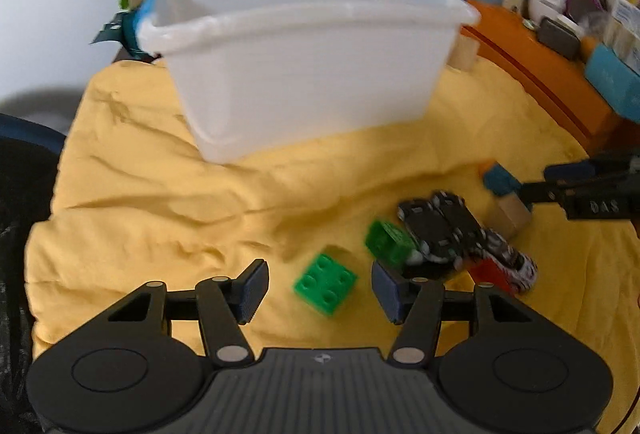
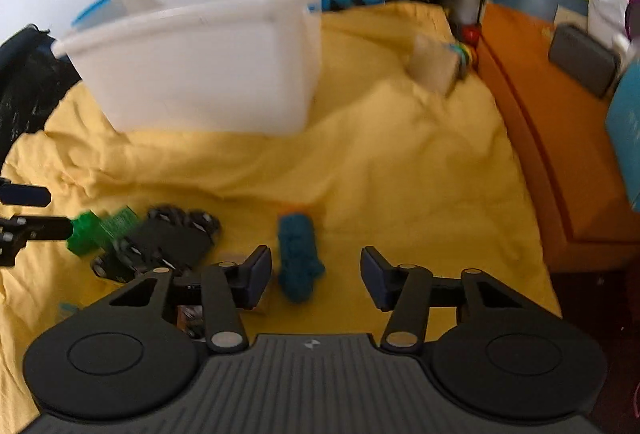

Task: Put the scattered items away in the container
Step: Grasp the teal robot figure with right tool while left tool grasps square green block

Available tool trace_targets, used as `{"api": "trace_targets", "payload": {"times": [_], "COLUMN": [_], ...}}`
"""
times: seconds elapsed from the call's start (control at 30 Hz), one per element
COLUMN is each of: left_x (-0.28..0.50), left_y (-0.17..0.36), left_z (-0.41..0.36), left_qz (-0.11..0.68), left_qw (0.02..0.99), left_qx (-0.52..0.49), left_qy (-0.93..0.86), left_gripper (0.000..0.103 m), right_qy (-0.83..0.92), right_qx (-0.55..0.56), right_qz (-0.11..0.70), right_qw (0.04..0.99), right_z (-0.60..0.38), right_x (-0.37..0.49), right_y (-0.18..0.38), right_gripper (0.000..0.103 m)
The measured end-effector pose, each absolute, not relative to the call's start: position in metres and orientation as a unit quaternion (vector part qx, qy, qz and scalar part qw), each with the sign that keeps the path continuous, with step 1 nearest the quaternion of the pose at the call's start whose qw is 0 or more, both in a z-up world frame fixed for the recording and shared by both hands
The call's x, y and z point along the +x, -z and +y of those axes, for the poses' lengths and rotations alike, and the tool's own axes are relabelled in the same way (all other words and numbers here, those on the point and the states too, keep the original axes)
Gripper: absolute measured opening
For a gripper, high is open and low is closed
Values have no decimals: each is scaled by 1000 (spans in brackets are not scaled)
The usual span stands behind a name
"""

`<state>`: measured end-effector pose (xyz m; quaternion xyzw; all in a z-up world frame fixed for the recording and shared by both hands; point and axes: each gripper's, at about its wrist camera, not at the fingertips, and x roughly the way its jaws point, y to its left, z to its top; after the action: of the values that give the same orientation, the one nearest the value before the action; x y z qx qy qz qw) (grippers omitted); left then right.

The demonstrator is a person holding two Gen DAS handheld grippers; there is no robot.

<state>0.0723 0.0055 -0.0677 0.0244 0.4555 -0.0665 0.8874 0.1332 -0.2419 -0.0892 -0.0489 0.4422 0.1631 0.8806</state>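
Left gripper (image 1: 320,288): jaws spread wide, nothing between the ribbed blue pads (image 1: 252,288). Green brick (image 1: 325,288), studded plastic with four round studs up, lies on the cloth in the gap between the pads, touching neither.

Just up-right of it: second green brick (image 1: 390,242), tipped on its side, touching a pile of toy cars (image 1: 444,230). Two lie belly-up, flat black undersides showing; a white-and-black patterned one sits at the pile's lower right over something red. Beyond the pile, right of centre: plain wooden block (image 1: 514,214) and teal block (image 1: 500,180), side by side. The right gripper enters at the right edge of the left view, its fingertip near those blocks.

Right gripper (image 2: 316,276): jaws also wide apart, holding nothing. Teal knit piece (image 2: 298,258), fuzzy, elongated, lies lengthwise between the pads, closer to the left pad; contact unclear through blur.

Container (image 1: 304,62): white translucent plastic tub, tapered walls, rolled rim, upper centre of the left view, upper left of the right view. It stands on the wrinkled yellow cloth (image 1: 160,202), well apart from the toys. Inside not visible.

Another wooden block (image 2: 434,68) sits on the cloth at upper right of the right view. Orange board (image 1: 540,74) borders the cloth at right.
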Motion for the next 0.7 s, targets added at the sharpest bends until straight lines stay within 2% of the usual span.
{"api": "trace_targets", "payload": {"times": [0.3, 0.37, 0.7], "left_x": [77, 78, 79], "left_y": [86, 88, 99], "left_z": [-4, -5, -6], "left_qz": [463, 464, 471], "left_qw": [883, 883, 879], "left_qx": [35, 35, 43], "left_qy": [64, 63, 58], "left_gripper": [57, 52, 49], "right_qy": [-181, -174, -174], "right_qx": [-62, -52, -44], "right_qz": [429, 427, 445], "right_qw": [883, 886, 877], "right_z": [-225, -228, -231], "right_x": [143, 145, 147], "right_y": [91, 92, 109], "right_gripper": [51, 48, 42]}}
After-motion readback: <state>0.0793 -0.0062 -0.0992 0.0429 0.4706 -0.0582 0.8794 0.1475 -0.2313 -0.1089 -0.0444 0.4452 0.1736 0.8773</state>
